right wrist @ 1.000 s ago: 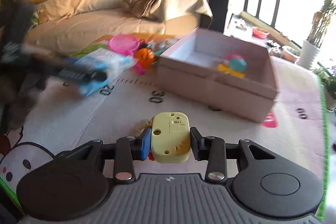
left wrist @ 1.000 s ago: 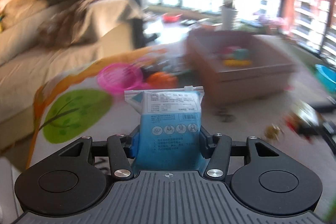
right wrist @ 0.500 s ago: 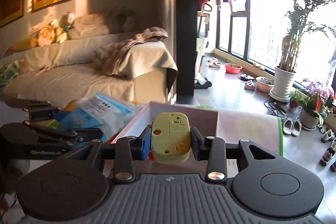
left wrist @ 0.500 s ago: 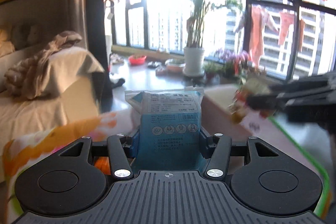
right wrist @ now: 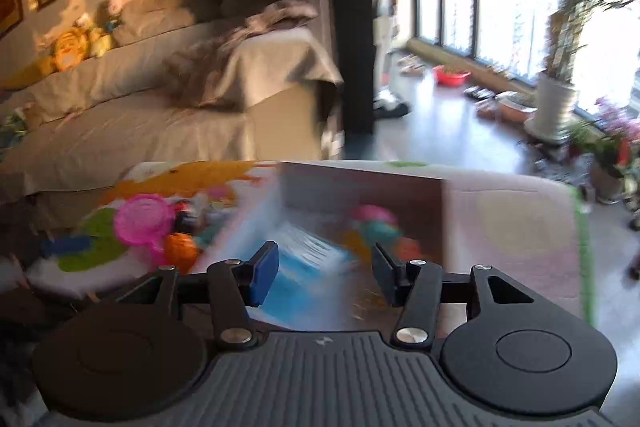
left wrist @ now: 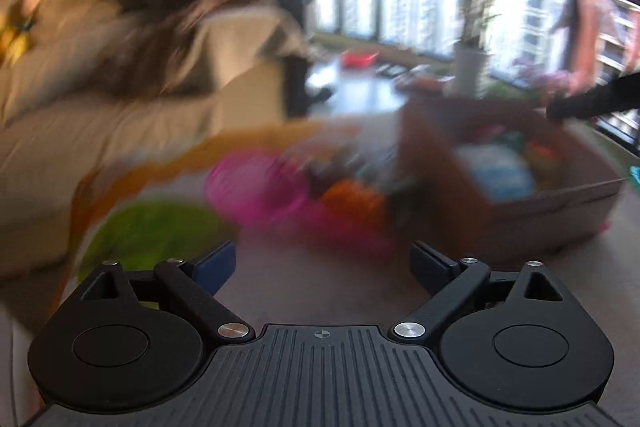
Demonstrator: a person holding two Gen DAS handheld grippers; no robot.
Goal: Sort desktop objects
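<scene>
Blue, blurred, 1 packet [right wrist: 308, 259] lies inside our 1 cardboard box [right wrist: 404, 203], at 12 o'clock of the right gripper [right wrist: 322, 273]. Both the right and left gripper [left wrist: 322, 263] have just been opening; nothing sits between either pair of jaws.

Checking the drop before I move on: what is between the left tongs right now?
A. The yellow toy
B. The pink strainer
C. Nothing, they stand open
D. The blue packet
C: the left tongs have just been opening and stand wide with only the mat between them, while a blue packet lies blurred in the box.
</scene>
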